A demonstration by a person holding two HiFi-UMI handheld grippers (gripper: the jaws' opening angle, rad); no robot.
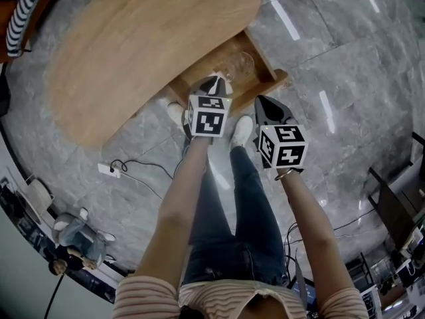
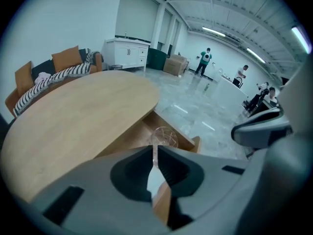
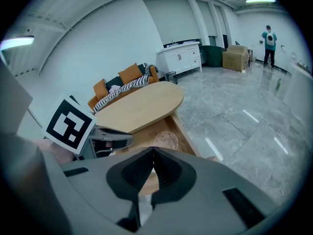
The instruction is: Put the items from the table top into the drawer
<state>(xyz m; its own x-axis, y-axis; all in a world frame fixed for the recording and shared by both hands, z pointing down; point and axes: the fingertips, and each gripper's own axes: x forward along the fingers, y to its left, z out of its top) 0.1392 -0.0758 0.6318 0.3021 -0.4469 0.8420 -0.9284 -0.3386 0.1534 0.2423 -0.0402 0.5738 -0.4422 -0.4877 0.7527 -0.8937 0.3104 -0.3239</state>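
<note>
A clear glass stands in the open wooden drawer under the oval wooden table, whose top is bare. My left gripper hangs above the drawer's near side, its jaws drawn together to a hairline slit with nothing between them. To its right, my right gripper hovers beside it, shut and empty. In the left gripper view the glass shows just past the left gripper. In the right gripper view the glass lies beyond the right gripper, with the left gripper at the left.
A power strip with a cable lies on the grey tiled floor by the table. A sofa with orange cushions and a striped blanket stands behind the table, and a white cabinet beyond it. People stand far across the room.
</note>
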